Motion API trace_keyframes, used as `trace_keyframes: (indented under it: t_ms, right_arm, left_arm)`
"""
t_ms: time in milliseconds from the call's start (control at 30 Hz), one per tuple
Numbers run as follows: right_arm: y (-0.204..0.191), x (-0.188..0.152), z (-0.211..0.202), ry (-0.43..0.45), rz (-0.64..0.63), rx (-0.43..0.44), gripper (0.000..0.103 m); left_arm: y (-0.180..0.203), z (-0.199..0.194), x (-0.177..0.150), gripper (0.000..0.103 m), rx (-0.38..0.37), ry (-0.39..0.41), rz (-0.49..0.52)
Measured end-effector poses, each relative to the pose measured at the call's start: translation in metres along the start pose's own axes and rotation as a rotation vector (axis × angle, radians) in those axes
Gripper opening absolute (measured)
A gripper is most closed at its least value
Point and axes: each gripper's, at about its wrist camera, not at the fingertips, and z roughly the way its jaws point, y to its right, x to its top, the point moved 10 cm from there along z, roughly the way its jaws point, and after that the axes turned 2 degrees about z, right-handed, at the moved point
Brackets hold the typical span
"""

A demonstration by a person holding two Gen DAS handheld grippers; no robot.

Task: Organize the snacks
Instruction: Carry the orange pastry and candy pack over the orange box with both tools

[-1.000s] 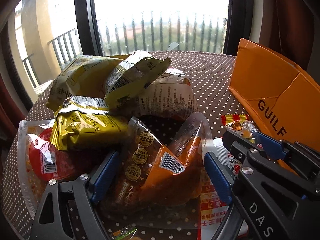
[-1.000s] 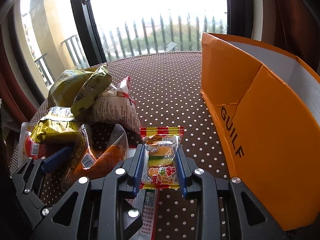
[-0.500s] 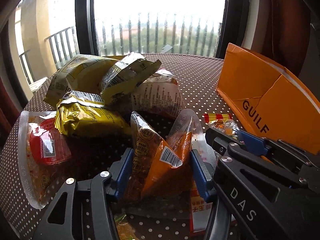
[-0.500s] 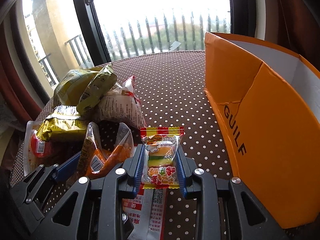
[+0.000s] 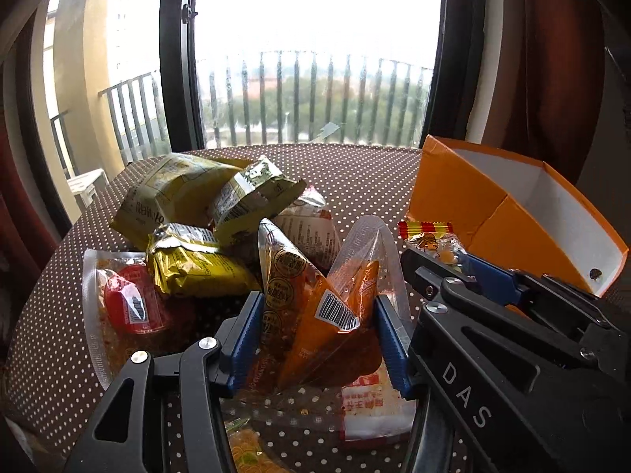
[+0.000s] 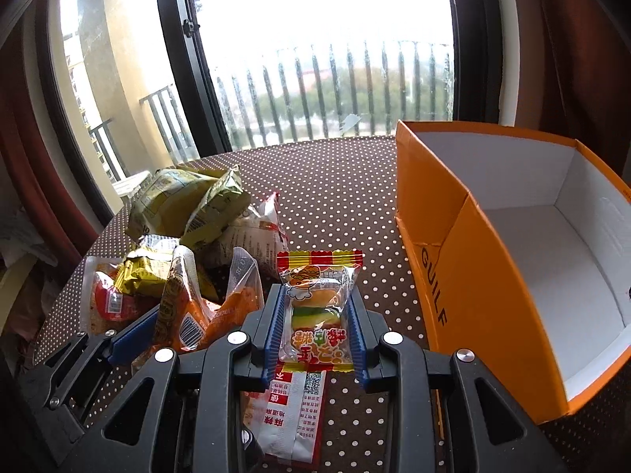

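Note:
My left gripper (image 5: 317,339) is shut on an orange clear-topped snack pouch (image 5: 315,299) and holds it above the dotted table. The pouch also shows in the right wrist view (image 6: 197,315). My right gripper (image 6: 315,327) is shut on a small burger-candy packet (image 6: 315,307), raised above the table; the packet also shows in the left wrist view (image 5: 428,236). An open orange box marked GUILF (image 6: 473,276) stands to the right, its white inside empty; it also shows in the left wrist view (image 5: 493,213).
A heap of snacks lies at left: yellow-green bags (image 5: 185,189), a gold packet (image 5: 193,268), a white bag (image 5: 307,228), a red-labelled clear pack (image 5: 126,307). A red-and-white packet (image 6: 292,414) lies under the right gripper. The brown dotted table (image 6: 335,197) ends at a window.
My left gripper has shut on the orange pouch and lifted it. My right gripper, still holding the burger candy, has risen, so the box's inside now shows.

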Motion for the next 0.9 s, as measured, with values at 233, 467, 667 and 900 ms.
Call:
trace_keyframes:
  t_ms: [233,467,667,900]
  right_arm:
    - [-0.004,0.025,-0.028,0.058,-0.017,0.015,0.033]
    - [0.000,0.055,-0.051,0.132,-0.038,0.026,0.033]
    - [0.015,0.075,-0.068,0.176,-0.045,0.008,0.033]
    - [0.043,0.090,-0.082,0.221,-0.025,-0.019,0.033]
  left_arm:
    - [0.008,-0.020,0.030,0.056,0.006,0.059,-0.007]
    - [0.019,-0.040,0.065,0.056,0.007,0.140,-0.002]
    - [0.040,-0.046,0.084,0.056,-0.020,0.180,0.015]
    - [0.073,-0.042,0.100,0.056,-0.053,0.212,0.045]
